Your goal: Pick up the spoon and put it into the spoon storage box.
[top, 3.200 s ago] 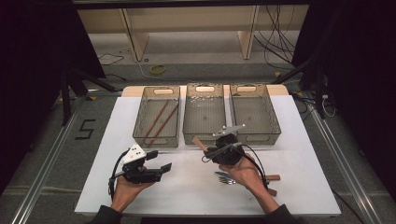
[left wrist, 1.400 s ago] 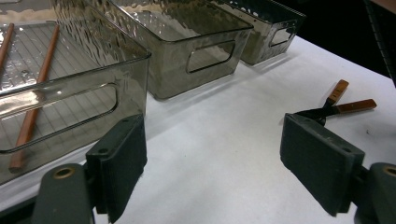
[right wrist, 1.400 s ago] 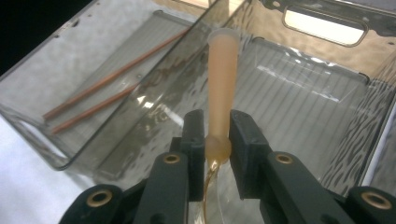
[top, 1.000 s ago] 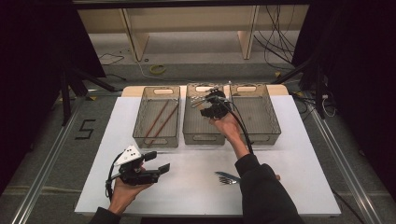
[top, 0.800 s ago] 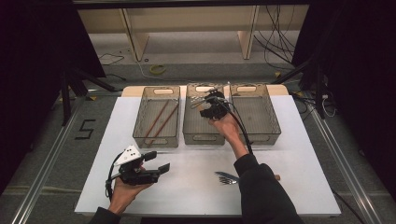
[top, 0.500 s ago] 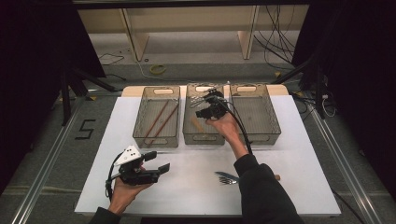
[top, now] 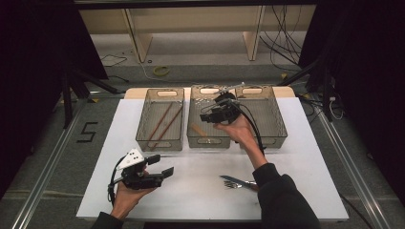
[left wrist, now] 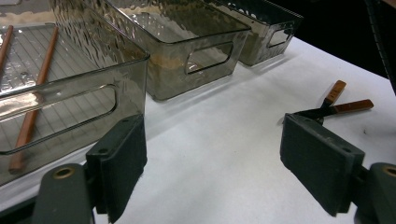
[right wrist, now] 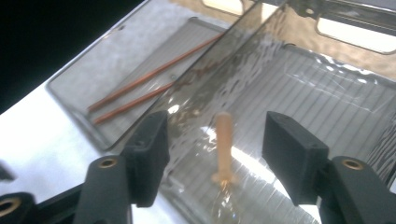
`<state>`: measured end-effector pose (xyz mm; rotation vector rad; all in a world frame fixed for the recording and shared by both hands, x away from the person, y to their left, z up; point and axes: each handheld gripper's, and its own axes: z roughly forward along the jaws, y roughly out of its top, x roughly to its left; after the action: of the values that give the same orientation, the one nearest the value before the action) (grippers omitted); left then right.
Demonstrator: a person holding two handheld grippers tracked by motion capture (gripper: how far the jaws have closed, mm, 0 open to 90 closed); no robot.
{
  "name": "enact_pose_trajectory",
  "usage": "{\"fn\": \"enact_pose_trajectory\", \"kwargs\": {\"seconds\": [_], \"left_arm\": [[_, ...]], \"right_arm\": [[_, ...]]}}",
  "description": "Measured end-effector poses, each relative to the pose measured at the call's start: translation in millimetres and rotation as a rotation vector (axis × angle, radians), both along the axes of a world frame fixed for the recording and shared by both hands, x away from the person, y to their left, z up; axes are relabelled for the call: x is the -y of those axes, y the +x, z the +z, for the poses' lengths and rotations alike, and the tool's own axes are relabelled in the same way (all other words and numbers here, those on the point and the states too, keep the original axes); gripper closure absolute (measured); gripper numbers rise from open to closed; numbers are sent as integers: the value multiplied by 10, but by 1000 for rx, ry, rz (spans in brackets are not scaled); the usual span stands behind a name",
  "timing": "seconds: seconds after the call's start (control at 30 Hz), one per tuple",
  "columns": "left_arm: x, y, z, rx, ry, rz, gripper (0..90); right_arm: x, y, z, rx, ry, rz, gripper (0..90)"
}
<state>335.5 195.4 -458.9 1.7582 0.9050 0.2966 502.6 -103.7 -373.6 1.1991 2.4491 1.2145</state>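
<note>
Right gripper (top: 214, 113) above middle bin (top: 208, 140), fingers spread, empty; wooden-handled utensil (right wrist: 223, 148) lying on bin floor below. Left gripper (top: 160, 167) idle over white surface (top: 200, 191), fingers wide apart, nothing held. Forks (top: 237, 182) wait near front edge; chopsticks (top: 162, 126) in left bin. Cutlery looks light, stiff, thin, slippery; best pinched mid-handle.
</note>
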Motion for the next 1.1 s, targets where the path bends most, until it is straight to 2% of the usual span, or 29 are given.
{"fn": "enact_pose_trajectory", "kwargs": {"seconds": [0.17,0.4,0.5,0.73,1.1], "left_arm": [[-5,1,-2,-2,4,-1,222],[-6,4,-2,-3,5,-3,222],[-6,2,0,-2,3,-2,222],[-3,-1,-1,-3,2,-1,221],[-5,0,-4,-3,10,-5,221]], "right_arm": [[91,-151,68,11,12,43,353],[187,-412,102,42,-18,102,330],[238,-520,92,40,-21,119,316],[405,-744,-12,36,-19,116,288],[642,-971,-113,46,13,110,273]]}}
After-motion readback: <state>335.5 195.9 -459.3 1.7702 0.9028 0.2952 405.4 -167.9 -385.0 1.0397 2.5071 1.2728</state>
